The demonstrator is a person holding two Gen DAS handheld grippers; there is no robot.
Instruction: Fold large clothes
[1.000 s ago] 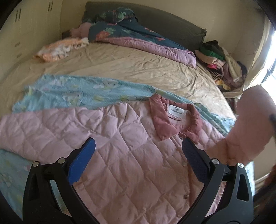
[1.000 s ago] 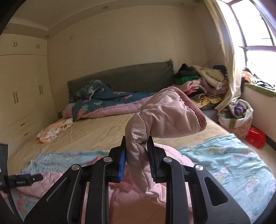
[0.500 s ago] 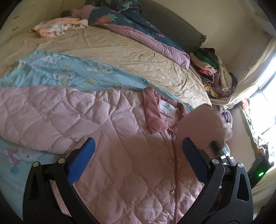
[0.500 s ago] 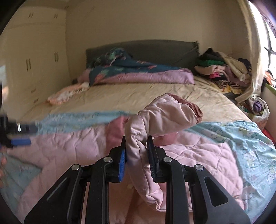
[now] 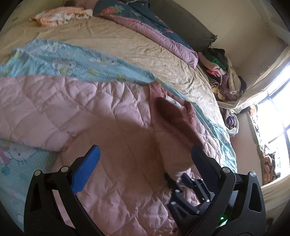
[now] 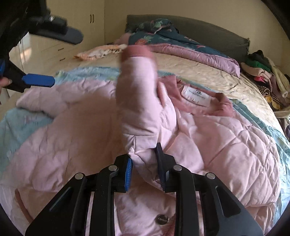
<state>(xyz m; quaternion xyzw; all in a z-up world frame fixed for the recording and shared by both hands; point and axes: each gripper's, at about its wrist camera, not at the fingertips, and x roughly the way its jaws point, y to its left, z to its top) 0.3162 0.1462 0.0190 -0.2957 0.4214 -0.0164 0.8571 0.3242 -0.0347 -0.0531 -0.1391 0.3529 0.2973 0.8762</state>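
A pink quilted jacket [image 5: 76, 109] with a darker pink collar [image 6: 203, 107] lies spread front-up on the bed. My right gripper [image 6: 144, 154] is shut on the jacket's right sleeve [image 6: 137, 94] and holds it over the jacket's chest, cuff pointing away. In the left wrist view the same sleeve [image 5: 174, 127] crosses the jacket, with the right gripper [image 5: 183, 188] below it. My left gripper [image 5: 145, 154] is open and empty above the jacket's front; its blue fingers [image 6: 38, 80] show at the left of the right wrist view.
A light blue cartoon-print sheet [image 5: 72, 63] lies under the jacket on the beige bed [image 5: 145, 47]. A dark floral and purple quilt [image 6: 190, 50] lies by the headboard. An orange-white cloth [image 5: 59, 17] lies far left. A clothes pile [image 5: 223, 72] sits at the right edge.
My right gripper has carried the sleeve down and leftward over the jacket's chest. My left gripper has moved closer over the jacket's front and stays open.
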